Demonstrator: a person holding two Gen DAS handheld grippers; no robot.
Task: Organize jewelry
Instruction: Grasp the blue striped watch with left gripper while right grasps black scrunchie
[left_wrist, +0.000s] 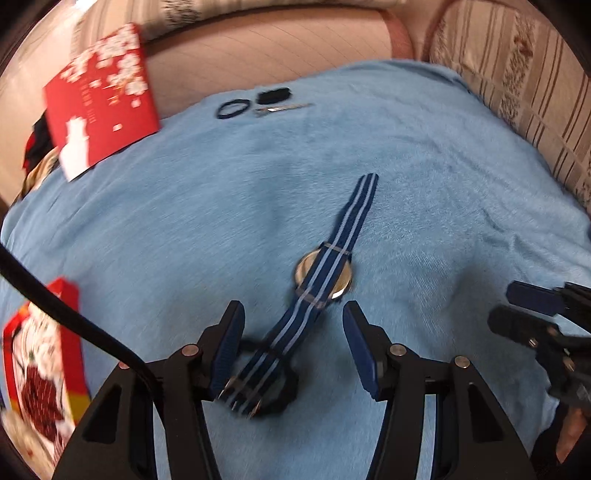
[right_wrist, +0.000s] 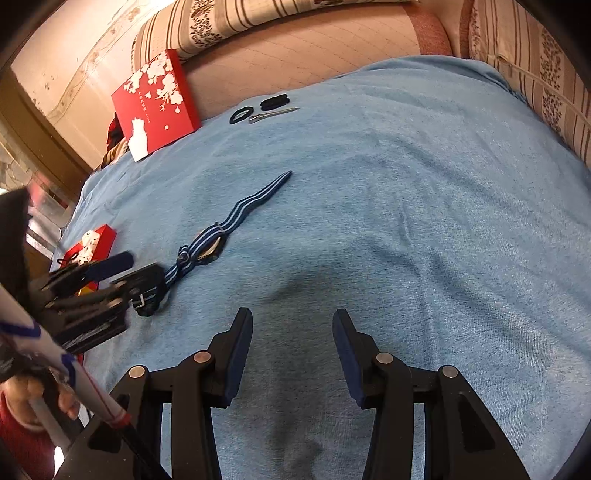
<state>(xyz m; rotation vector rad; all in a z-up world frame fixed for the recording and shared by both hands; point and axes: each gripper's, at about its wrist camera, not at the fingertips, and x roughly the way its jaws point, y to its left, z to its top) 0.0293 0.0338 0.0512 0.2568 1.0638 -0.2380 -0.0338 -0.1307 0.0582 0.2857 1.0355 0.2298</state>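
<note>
A watch (left_wrist: 323, 275) with a blue-and-white striped strap lies face down on the light blue blanket (left_wrist: 424, 177). My left gripper (left_wrist: 293, 317) hovers open over the strap's buckle end (left_wrist: 243, 391). The strap runs between the fingers, with a gap on each side. In the right wrist view the left gripper (right_wrist: 142, 271) is at the left, over the same strap end, and the watch (right_wrist: 210, 247) stretches away from it. My right gripper (right_wrist: 292, 317) is open over bare blanket (right_wrist: 424, 221) with nothing between its fingers. It shows at the right edge of the left wrist view (left_wrist: 504, 304).
At the blanket's far edge lie a black hair tie (left_wrist: 232, 109), a black scrunchie (left_wrist: 273, 96) and a thin metal clip (left_wrist: 280, 108). A red flowered box lid (left_wrist: 103, 99) leans at the far left. A smaller open red box (right_wrist: 88, 247) sits near the left edge. Striped cushions (left_wrist: 524, 85) border the right side.
</note>
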